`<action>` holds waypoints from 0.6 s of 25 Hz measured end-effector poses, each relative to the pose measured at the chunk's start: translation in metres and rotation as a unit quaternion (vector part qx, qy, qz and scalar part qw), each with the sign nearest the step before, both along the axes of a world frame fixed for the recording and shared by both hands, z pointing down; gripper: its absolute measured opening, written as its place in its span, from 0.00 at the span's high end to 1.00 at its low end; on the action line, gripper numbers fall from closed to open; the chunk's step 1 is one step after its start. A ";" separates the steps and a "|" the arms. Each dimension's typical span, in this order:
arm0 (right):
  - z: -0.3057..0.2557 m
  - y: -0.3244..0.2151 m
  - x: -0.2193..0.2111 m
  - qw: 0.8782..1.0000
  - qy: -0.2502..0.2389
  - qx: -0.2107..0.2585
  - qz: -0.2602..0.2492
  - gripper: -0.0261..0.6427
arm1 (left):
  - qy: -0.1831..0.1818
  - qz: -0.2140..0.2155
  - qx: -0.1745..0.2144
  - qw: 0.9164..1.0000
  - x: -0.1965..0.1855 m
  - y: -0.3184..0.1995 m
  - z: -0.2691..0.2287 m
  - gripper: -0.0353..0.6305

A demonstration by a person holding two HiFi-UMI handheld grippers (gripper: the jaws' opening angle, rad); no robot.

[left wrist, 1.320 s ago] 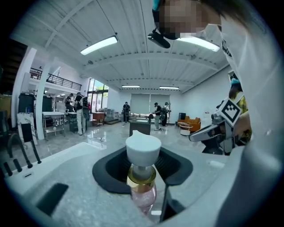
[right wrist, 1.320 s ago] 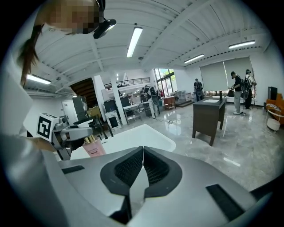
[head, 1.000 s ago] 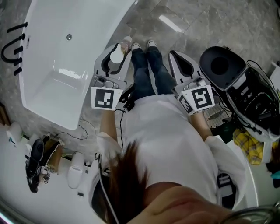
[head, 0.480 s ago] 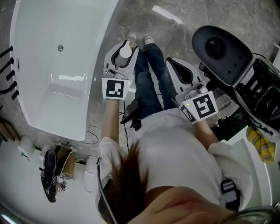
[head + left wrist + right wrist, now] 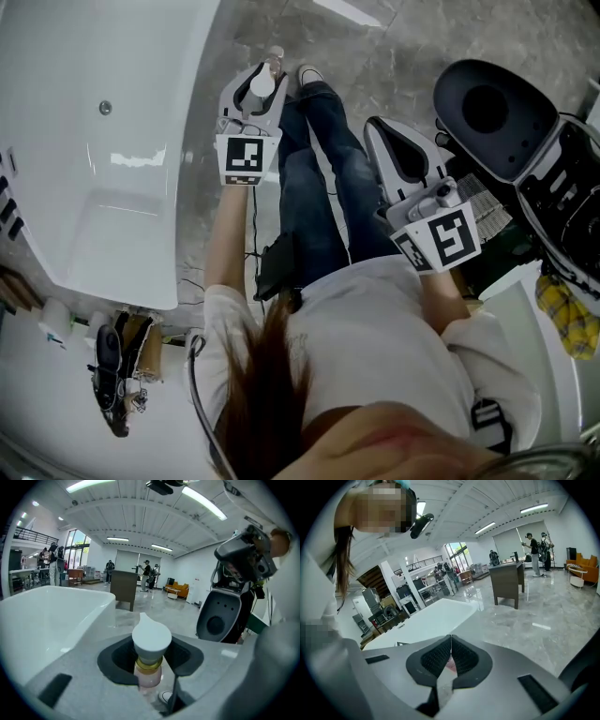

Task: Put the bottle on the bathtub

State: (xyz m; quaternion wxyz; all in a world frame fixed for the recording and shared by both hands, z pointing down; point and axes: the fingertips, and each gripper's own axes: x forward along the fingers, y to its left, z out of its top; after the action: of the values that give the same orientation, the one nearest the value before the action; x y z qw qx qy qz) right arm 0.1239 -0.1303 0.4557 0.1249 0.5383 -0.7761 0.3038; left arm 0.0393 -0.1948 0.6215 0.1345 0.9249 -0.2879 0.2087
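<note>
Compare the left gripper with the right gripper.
The left gripper clamps a white-capped bottle, jaws apart; the right gripper is shut and empty. The left gripper reaches out beside the bathtub; the right gripper is farther from it. Both share the same two-jaw design.

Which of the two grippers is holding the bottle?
The left gripper: its jaws clamp the white-capped bottle just below the cap. The right gripper has its jaws together with nothing between them.

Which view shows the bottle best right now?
Left gripper view. The bottle sits mid-frame in the left claw, with its white cap, gold collar and pink body all clear. Head view shows it small, from above, mostly cap. Right gripper view doesn't show it clearly.
</note>
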 end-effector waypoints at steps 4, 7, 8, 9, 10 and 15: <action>0.021 0.003 -0.004 1.000 -0.011 -0.011 0.011 0.94 | -0.010 -0.011 -0.013 1.000 0.000 -0.006 0.046 0.71; 0.034 0.008 -0.009 1.000 -0.016 -0.025 0.010 0.94 | -0.023 -0.023 -0.026 0.999 -0.002 -0.011 0.078 0.71; 0.039 0.012 -0.011 0.999 -0.018 -0.031 0.012 0.94 | -0.031 -0.024 -0.031 0.999 -0.003 -0.010 0.089 0.71; 0.044 0.016 -0.013 0.999 -0.021 -0.038 0.016 0.94 | -0.039 -0.022 -0.035 0.998 -0.005 -0.008 0.100 0.71; 0.048 0.021 -0.015 0.999 -0.023 -0.045 0.021 0.94 | -0.046 -0.020 -0.040 0.998 -0.007 -0.004 0.111 0.71; 0.072 0.030 -0.020 0.997 -0.032 -0.064 0.034 0.94 | -0.062 -0.028 -0.073 0.995 -0.012 -0.003 0.165 0.71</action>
State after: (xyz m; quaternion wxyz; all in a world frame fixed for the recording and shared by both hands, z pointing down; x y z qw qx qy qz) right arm 0.1042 -0.1003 0.5272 0.1240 0.5454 -0.7400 0.3736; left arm 0.0276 -0.1981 0.7869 0.1891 0.8895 -0.3054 0.2823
